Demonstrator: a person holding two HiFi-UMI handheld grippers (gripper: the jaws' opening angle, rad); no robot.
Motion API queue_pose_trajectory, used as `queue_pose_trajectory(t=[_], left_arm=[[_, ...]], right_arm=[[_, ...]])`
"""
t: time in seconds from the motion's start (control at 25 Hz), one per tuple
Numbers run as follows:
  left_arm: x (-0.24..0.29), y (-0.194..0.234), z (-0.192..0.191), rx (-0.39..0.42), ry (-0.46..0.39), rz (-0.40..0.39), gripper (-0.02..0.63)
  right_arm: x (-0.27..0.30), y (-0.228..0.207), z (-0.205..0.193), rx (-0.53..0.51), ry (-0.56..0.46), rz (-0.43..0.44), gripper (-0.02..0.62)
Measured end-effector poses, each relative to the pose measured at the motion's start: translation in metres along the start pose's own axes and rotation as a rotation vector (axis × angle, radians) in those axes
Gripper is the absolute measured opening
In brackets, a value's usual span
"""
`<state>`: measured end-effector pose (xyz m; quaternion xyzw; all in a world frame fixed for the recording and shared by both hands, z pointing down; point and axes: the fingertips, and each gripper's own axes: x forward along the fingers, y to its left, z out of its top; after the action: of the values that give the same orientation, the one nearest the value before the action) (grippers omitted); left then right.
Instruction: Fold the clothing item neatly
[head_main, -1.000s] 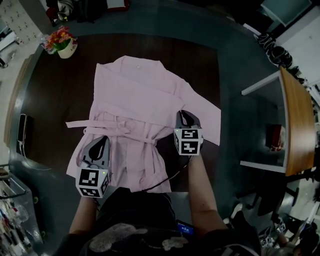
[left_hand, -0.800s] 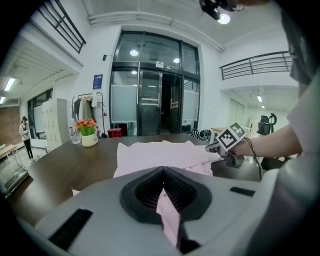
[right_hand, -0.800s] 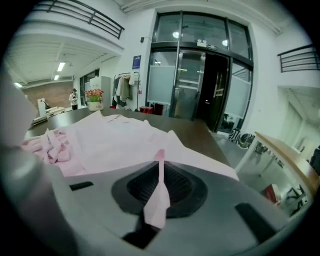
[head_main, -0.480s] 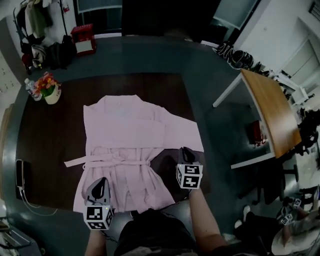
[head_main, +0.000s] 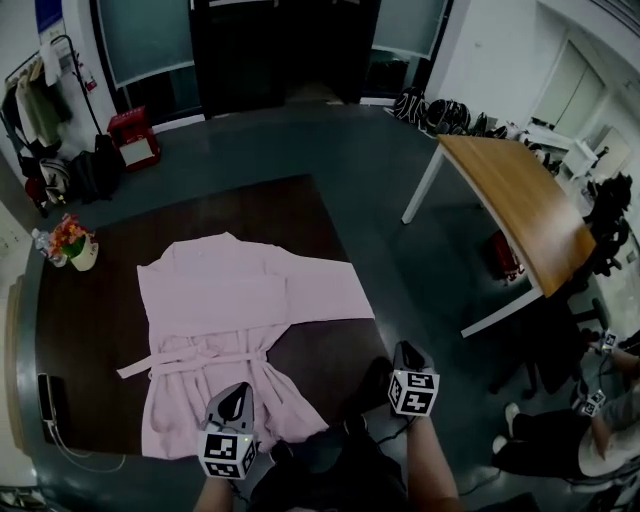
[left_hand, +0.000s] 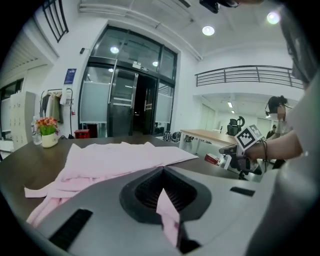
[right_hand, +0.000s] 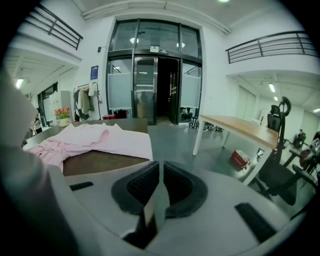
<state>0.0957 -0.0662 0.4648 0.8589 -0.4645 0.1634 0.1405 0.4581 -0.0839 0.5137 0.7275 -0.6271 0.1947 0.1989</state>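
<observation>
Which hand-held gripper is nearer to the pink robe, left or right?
Left. The left hand-held gripper is over the pink robe's near hem; the right hand-held gripper is off to its right, clear of the cloth.

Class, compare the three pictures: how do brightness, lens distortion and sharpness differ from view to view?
Head view: dim overall, the pink robe stands out on the dark table; fisheye bowing at the edges. Left gripper view: bright, ceiling lamps flare white; black round border. Right gripper view: equally bright, with a blurred pale mass at its left edge.
</observation>
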Motion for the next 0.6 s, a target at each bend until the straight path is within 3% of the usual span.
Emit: queue_pose_trajectory(t=[0.12,0.2,0.4,0.6], left_arm=[[0.035,-0.046,0.007,0.004,0.016,-0.030,0.009],[0.061,-0.069,0.013,-0.037,0.018,-0.035,0.011],[0.121,-0.113,0.012,-0.108,0.078,0.020,0.011],[0.157,-0.142,0.009,-0.083,0.137,0.049,0.009]], right_arm=[[0.016,-0.039,-0.016,0.026,0.020,0.022,0.020],[0.034,-0.060,-0.020,0.039,0.019,0.065,0.020],[0.076,-0.109,-0.022,-0.014,0.006,0.153,0.020],[0.114,-0.093,-0.055,-0.062,0.069,0.376,0.022]])
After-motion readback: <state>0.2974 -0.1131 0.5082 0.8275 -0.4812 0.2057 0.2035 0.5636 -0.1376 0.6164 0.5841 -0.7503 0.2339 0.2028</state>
